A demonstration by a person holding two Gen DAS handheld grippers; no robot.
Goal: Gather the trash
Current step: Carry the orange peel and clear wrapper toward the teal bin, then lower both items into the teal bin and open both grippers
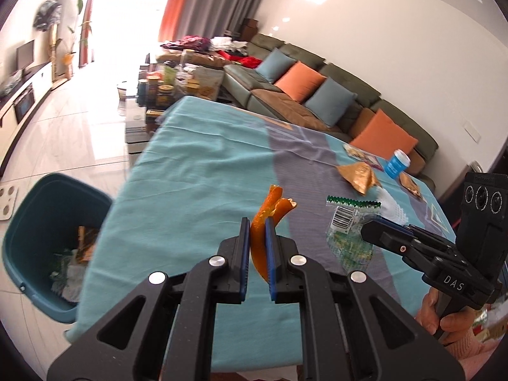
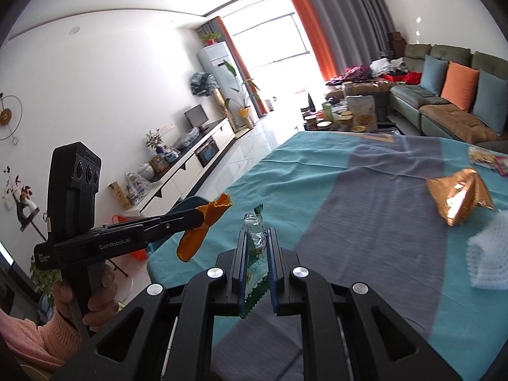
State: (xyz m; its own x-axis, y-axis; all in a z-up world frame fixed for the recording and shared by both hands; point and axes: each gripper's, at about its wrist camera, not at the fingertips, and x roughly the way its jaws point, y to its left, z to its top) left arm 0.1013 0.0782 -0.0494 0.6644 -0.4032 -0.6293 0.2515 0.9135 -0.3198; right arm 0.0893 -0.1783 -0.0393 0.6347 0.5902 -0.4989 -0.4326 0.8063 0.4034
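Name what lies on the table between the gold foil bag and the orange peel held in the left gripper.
In the left wrist view, only bare tablecloth separates the orange peel from the gold foil bag; the clear wrapper sits lower, off that line.

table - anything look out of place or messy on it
Yes. Litter is strewn over the far part of the tablecloth: a crumpled gold wrapper, a tipped blue cup and white foam netting. The cloth is wrinkled.

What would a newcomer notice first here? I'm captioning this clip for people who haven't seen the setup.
Probably the bright orange peel pinched upright in the left gripper above the teal tablecloth. Next, the clear plastic wrapper clamped in the right gripper. Then the teal bin on the floor left of the table, already holding some trash, and a crumpled gold bag lying farther back on the cloth.
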